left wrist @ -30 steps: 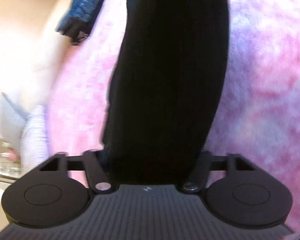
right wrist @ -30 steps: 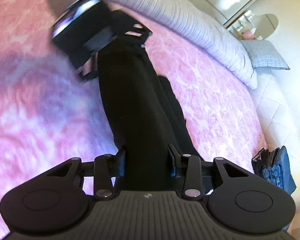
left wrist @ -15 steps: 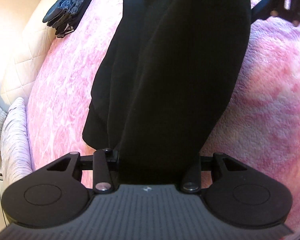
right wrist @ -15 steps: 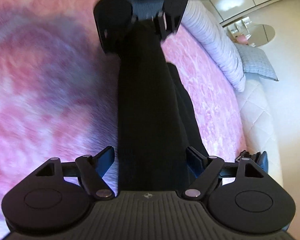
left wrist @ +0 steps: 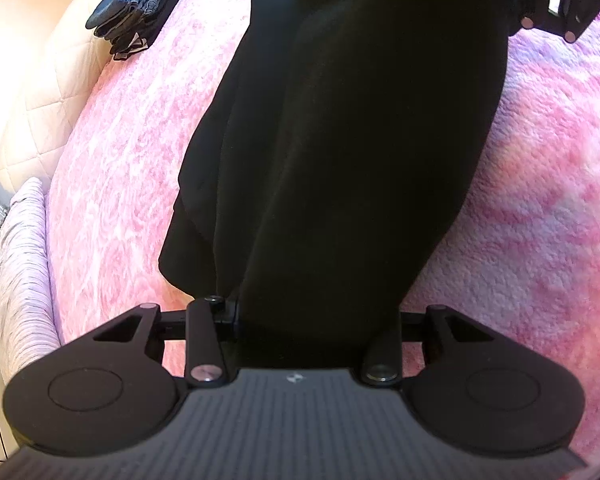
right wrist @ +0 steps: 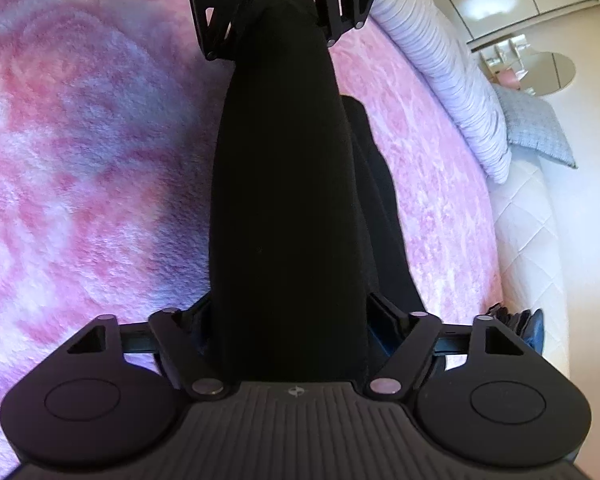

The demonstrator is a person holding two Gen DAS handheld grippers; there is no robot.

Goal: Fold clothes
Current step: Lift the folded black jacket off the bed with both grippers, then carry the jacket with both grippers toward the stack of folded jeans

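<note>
Black garment (left wrist: 348, 152): laid lengthwise on pink bed cover (left wrist: 132, 168); near end clamped in left gripper (left wrist: 316, 320); far end between right gripper (right wrist: 288, 320), jaws just closing, contact unclear. Fold under way; both ends to be brought together next.

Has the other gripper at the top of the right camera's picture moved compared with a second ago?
Yes. The left gripper has shifted rightward and up in the right wrist view, toward the striped pillow, gripping the black garment.
</note>
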